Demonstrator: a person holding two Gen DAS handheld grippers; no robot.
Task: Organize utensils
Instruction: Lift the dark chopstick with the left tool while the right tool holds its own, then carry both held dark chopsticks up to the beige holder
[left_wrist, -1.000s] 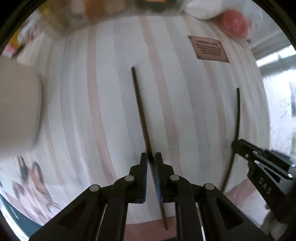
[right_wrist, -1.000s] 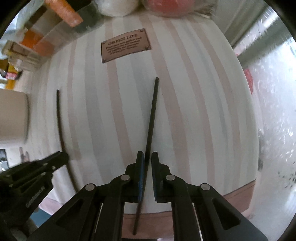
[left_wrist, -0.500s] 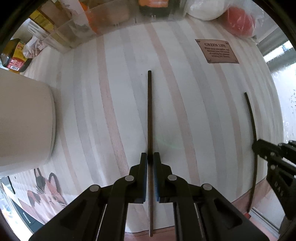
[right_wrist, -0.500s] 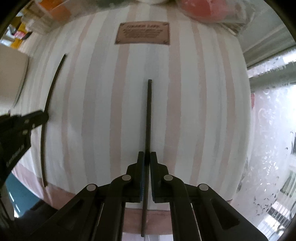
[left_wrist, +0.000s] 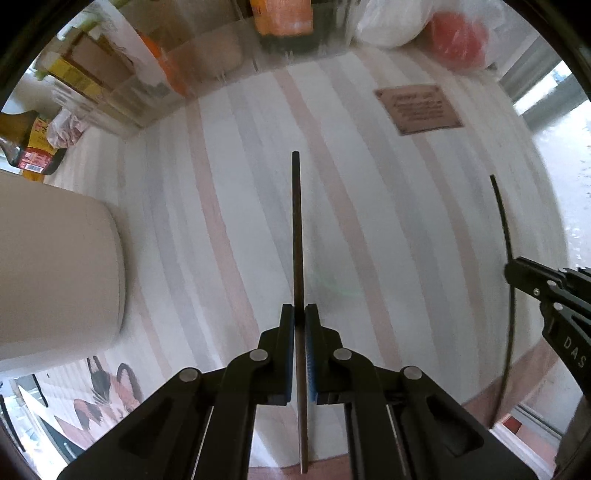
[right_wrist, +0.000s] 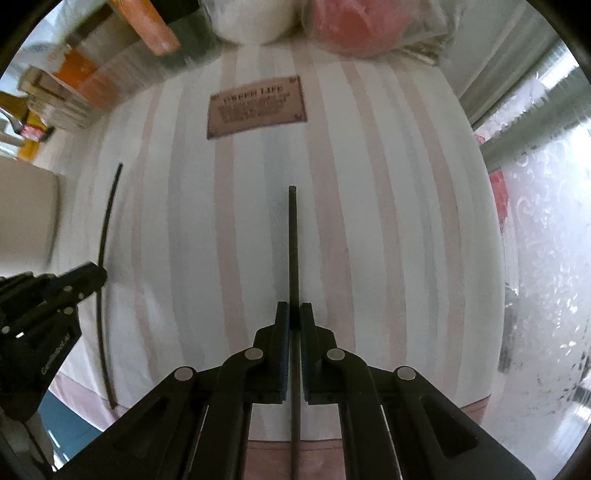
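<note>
1. Left wrist view is showing a dark chopstick running straight out ahead of the left gripper, whose jaws are pinching it narrowly near its near end; a second ago the stick was lying slanted between wider jaws.
2. Right wrist view is showing the same for the right gripper: its jaws are clamping a second chopstick, which a moment back was leaning off to one side and is now lying in line with the fingers.
3. Both grips having just tightened, each stick appears secured, so the pair is probably ready to be carried to a holder; the beige container, off to the left gripper's left, is a likely target, though its opening is not showing.
4. Each chopstick is looking thin, rigid, square-ended and matte dark; the fisheye is bending the far one into an arc.
5. Blue pads are lining the black jaws, looking ribbed and grippy.
6. Below, a striped cloth in pink, grey and white is lying smooth, carrying a brown printed label; packaged clutter is sitting blurred beyond it.
</note>
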